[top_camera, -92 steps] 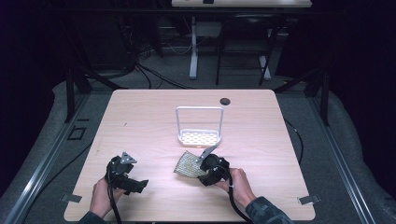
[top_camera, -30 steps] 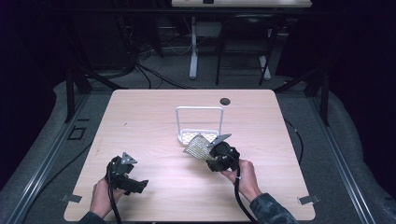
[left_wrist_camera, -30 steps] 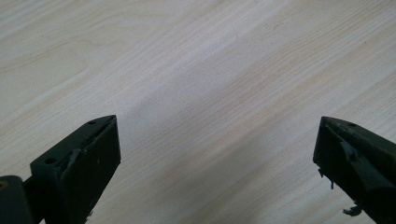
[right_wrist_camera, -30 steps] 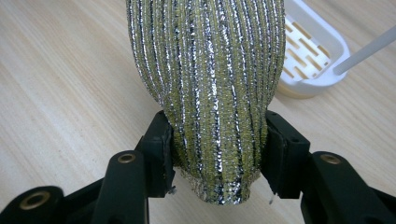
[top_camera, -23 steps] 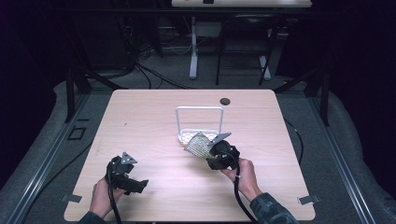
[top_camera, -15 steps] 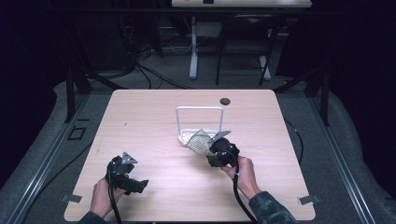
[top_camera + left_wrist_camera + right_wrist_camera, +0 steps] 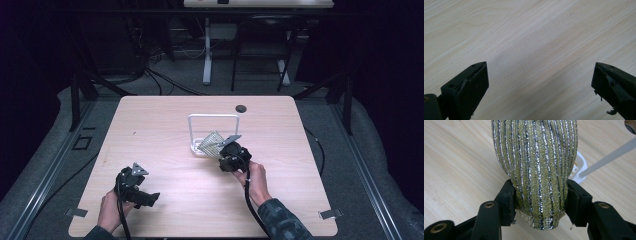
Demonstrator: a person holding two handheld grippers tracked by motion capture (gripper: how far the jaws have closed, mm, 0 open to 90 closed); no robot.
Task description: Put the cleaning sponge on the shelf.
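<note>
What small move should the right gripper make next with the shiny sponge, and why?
Probably carry it a little farther forward over the white rack. The right gripper is shut on the sponge, held at the rack's near edge, not yet inside.

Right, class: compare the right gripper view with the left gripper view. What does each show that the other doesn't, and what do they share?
Right gripper view alone: a gold-and-silver striped sponge pinched between the right gripper jaws, held above the table; behind it, part of a white rack, one thin white bar slanting across the upper right.

Left gripper view alone: the left gripper with its jaws wide apart and nothing between them.

Both: two black jaws rising from the bottom, and the pale wooden table beneath them.
</note>
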